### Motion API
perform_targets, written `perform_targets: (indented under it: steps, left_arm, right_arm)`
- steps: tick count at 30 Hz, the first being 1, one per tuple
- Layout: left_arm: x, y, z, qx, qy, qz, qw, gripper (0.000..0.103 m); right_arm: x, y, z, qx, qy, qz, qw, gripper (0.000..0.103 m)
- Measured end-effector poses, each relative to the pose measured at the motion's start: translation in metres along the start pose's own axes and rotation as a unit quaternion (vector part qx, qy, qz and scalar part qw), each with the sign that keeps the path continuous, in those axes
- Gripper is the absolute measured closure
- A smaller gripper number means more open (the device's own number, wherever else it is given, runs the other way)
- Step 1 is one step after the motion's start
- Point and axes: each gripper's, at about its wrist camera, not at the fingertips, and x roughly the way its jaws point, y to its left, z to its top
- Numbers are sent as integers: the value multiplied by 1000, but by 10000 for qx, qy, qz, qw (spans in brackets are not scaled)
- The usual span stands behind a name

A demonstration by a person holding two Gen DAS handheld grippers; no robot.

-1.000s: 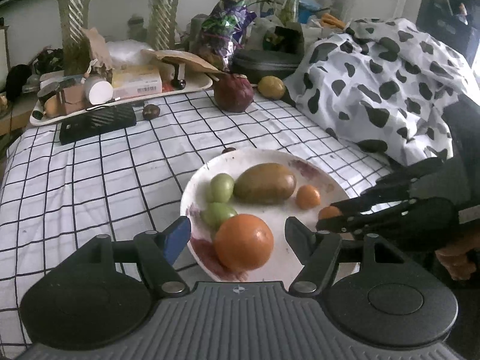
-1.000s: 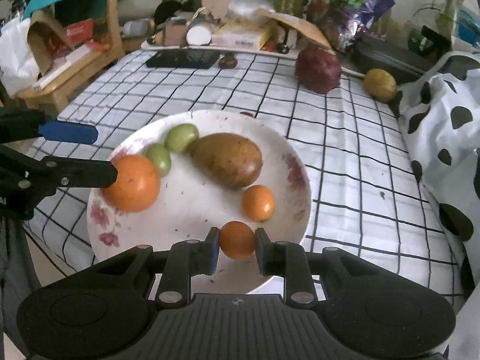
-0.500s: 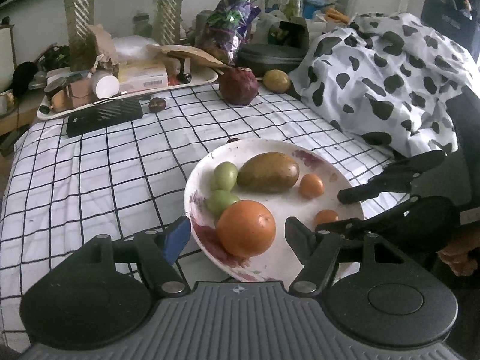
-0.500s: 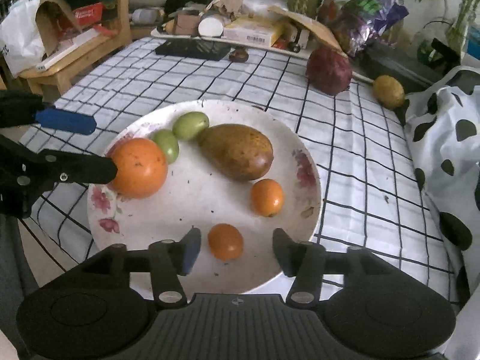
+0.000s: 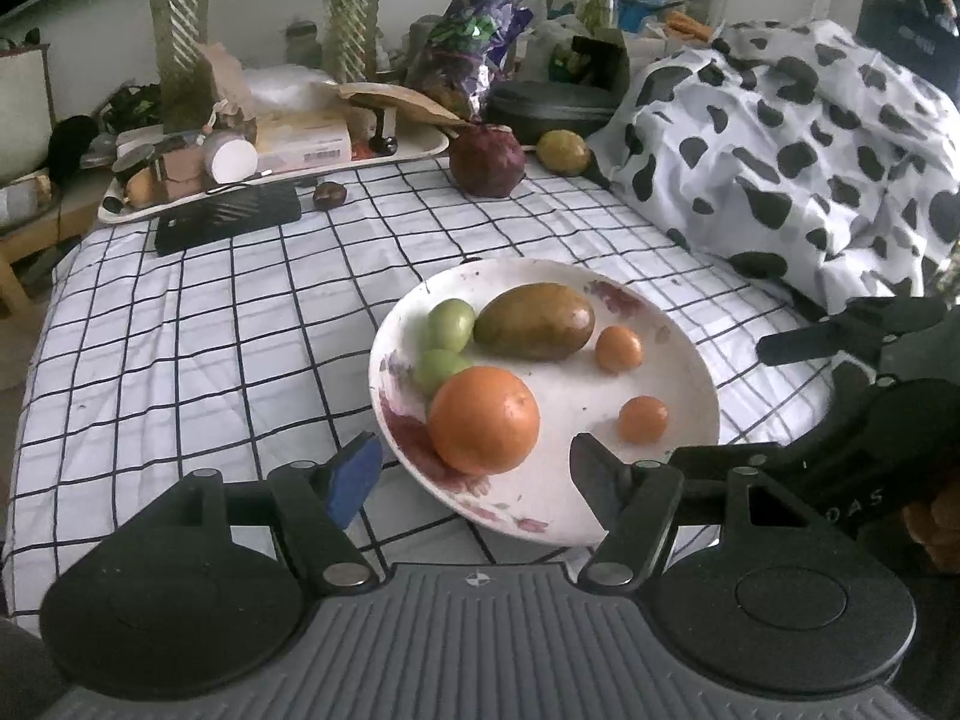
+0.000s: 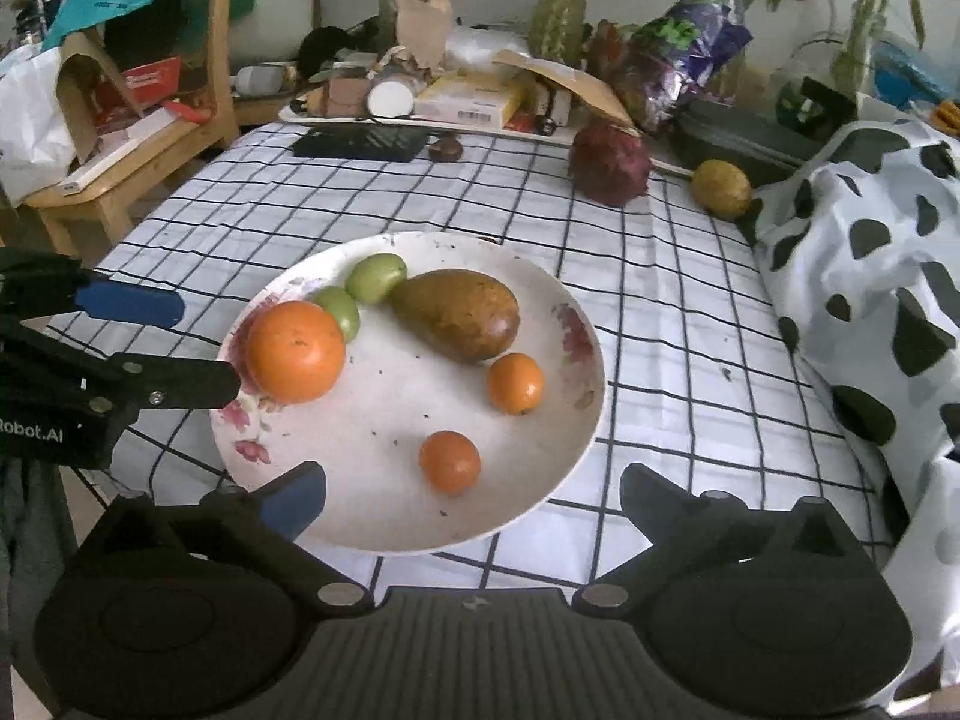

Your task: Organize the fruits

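Note:
A white floral plate (image 5: 576, 387) (image 6: 384, 414) on the checked cloth holds a brown-green mango (image 5: 534, 321) (image 6: 462, 312), two green fruits (image 5: 450, 324) (image 6: 375, 276), a large orange (image 5: 483, 420) (image 6: 294, 351) and two small orange fruits. One small orange fruit (image 6: 450, 461) (image 5: 643, 418) lies free near the plate's front rim. My right gripper (image 6: 474, 501) (image 5: 720, 405) is just behind it, its jaws opening wide with nothing pressed between them. My left gripper (image 5: 474, 477) (image 6: 207, 345) is open at the plate's left rim, with the large orange just beyond its fingertips.
A dark red fruit (image 6: 609, 165), a yellow-green fruit (image 6: 723, 186) and a small dark brown fruit (image 6: 445, 148) lie on the cloth beyond the plate. A cluttered tray (image 5: 420, 147) and a black flat object (image 5: 228, 219) sit at the back. Cow-print fabric (image 6: 870, 276) lies right, a wooden chair (image 6: 120, 180) left.
The right gripper went from shut on the small orange fruit to wide open. The fruit now rests on the plate and the gripper has drawn back slightly. The left gripper kept its opening.

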Motion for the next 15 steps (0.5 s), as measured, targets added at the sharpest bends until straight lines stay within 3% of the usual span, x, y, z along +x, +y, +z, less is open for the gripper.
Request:
perform_targets:
  steps: [5, 15]
  left_arm:
    - [3, 0, 0, -5, 53, 28, 10000, 35]
    - [5, 0, 0, 58, 71, 49, 9999, 35]
  right_arm:
    - [4, -3, -1, 80, 70, -218, 9997, 0]
    - [1, -11, 2, 338, -110, -188, 9992, 0]
